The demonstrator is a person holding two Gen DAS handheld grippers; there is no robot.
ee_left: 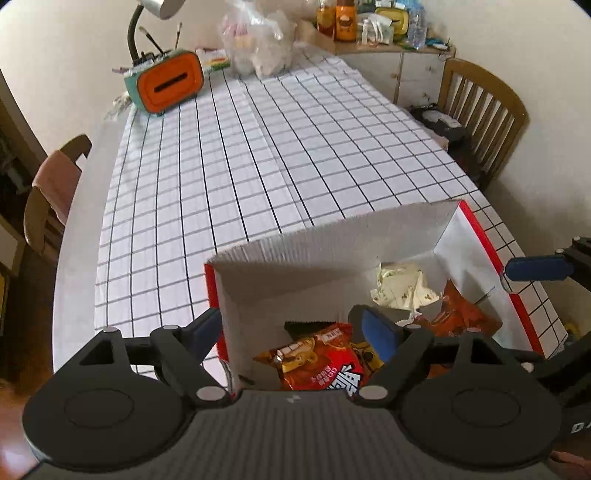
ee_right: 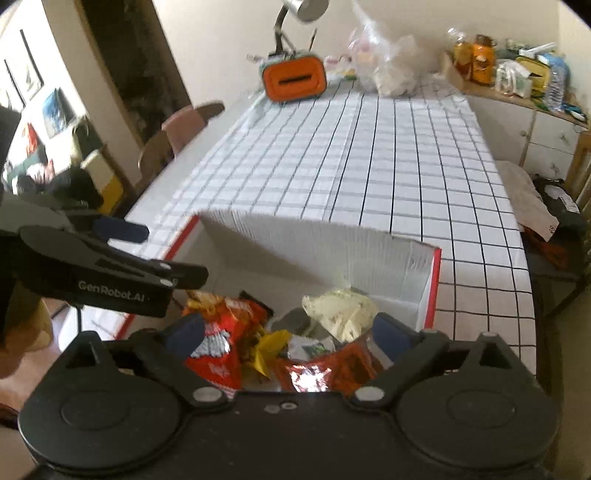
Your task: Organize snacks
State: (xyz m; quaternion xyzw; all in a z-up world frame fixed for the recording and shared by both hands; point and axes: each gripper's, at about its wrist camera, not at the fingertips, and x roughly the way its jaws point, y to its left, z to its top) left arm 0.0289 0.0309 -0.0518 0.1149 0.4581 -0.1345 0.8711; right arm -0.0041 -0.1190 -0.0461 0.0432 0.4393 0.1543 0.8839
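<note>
A white cardboard box with red outer sides (ee_left: 332, 243) (ee_right: 295, 236) stands at the near end of the checked table. Inside lie several snack packs: a red pack (ee_left: 317, 365) (ee_right: 218, 354), an orange pack (ee_left: 461, 314) (ee_right: 332, 369) and a pale cream pack (ee_left: 402, 288) (ee_right: 343, 310). My left gripper (ee_left: 295, 332) is open and empty, its jaws straddling the box's left wall. My right gripper (ee_right: 291, 332) is open and empty above the packs. Its blue fingertip (ee_left: 535, 267) shows at the right in the left wrist view. The left gripper (ee_right: 122, 258) shows at the left in the right wrist view.
An orange and teal tissue box (ee_left: 170, 83) (ee_right: 295, 79), a desk lamp (ee_left: 147, 22) and clear plastic bags (ee_left: 258, 44) (ee_right: 388, 62) stand at the table's far end. Wooden chairs (ee_left: 480, 110) (ee_left: 51, 192) flank the table. A cluttered cabinet (ee_left: 388, 33) is behind.
</note>
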